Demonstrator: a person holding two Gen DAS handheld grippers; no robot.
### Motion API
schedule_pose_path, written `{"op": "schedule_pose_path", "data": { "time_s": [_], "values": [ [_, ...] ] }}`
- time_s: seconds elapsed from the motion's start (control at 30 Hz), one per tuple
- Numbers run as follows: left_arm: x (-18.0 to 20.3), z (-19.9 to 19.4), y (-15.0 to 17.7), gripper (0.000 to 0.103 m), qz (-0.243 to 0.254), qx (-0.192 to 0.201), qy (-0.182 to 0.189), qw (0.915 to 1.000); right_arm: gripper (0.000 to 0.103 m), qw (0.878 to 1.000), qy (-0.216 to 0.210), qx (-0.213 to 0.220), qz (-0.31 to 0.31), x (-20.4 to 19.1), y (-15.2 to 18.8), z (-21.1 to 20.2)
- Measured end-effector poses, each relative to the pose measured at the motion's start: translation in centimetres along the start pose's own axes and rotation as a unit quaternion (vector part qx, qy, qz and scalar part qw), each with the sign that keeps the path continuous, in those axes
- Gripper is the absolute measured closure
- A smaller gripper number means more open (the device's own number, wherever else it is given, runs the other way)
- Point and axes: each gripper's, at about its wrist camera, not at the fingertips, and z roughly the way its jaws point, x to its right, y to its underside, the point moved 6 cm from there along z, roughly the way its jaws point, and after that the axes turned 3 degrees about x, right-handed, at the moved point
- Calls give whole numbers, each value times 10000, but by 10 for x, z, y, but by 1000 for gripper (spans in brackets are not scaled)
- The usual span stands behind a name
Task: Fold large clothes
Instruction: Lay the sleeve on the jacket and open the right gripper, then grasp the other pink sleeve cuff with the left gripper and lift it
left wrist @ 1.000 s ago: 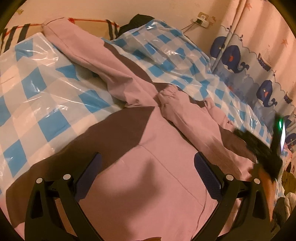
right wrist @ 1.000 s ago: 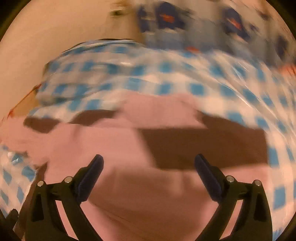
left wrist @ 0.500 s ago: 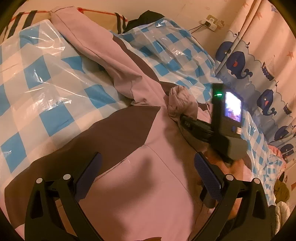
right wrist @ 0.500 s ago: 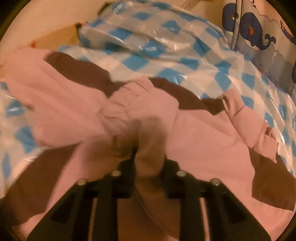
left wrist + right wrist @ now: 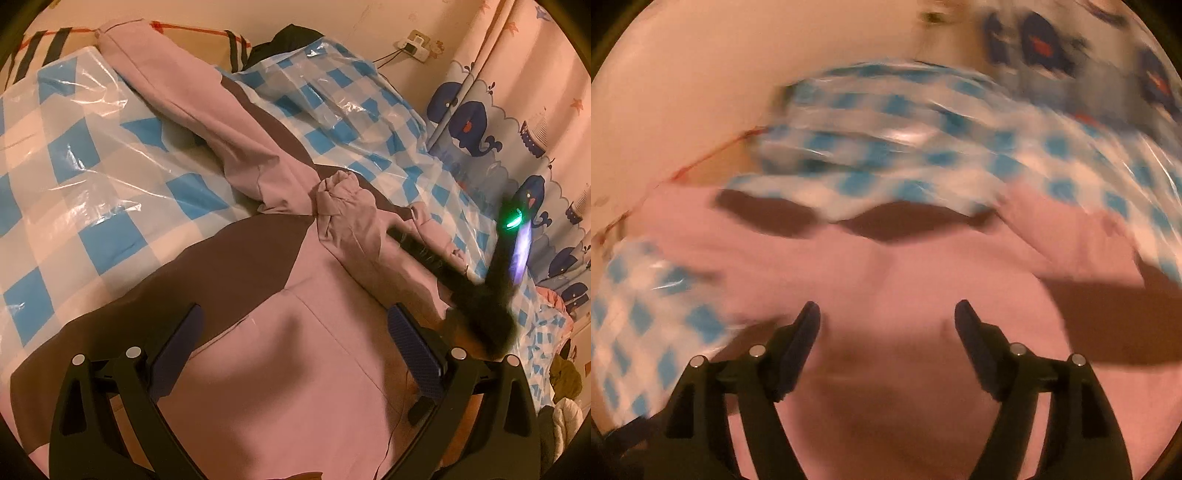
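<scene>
Checked bedcover (image 5: pixel 85 177) under pink garment (image 5: pixel 295 369); garment below both hand-held grippers, left (image 5: pixel 291 343) agape, right (image 5: pixel 886 325) opening, empty.

- Garment (image 5: pixel 280 387): pink with dark brown panels.
- Bed cover (image 5: pixel 74 177): blue-and-white checks under clear plastic.
- Curtain (image 5: pixel 517 122): pink, with navy whales.

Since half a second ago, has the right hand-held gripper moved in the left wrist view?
Yes. The right hand-held gripper has slid right and down, away from the bunched cuff, toward the whale curtain.
</scene>
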Motion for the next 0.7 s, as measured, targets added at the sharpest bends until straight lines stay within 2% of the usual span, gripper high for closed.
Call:
{"op": "schedule_pose_path", "data": {
  "time_s": [0.03,0.07,0.1,0.13,0.2,0.27,0.33,0.43,0.5,0.6,0.7],
  "values": [
    [1,1,1,7,25,-1,-7,10000,29,9963,179,-839,-41,11,20,35],
    [2,1,1,7,73,1,-13,10000,30,9958,93,-909,-88,15,25,43],
    [3,1,1,7,109,14,7,9999,30,9964,27,-851,-27,16,21,39],
    [3,0,-1,7,149,54,57,9999,30,9970,-160,-698,282,19,9,23],
    [8,-2,-4,7,287,160,166,9993,29,9977,-418,-327,428,21,-4,-10],
    [11,-5,-9,7,556,137,261,9980,16,9991,-269,33,326,33,-4,-51],
    [7,-11,-18,7,625,126,271,9976,13,9995,-6,170,278,57,19,-86],
    [-12,-24,-54,7,646,347,405,9965,13,9976,281,196,601,111,70,-111],
    [-37,-19,-92,7,758,191,403,9961,13,9956,126,236,896,136,94,-116],
    [-97,-14,-170,7,591,307,95,9977,13,9910,-253,447,1238,141,107,-123],
    [-159,-16,-241,7,-83,512,-24,9987,10,9943,-48,381,992,128,111,-121]
  ]
}}
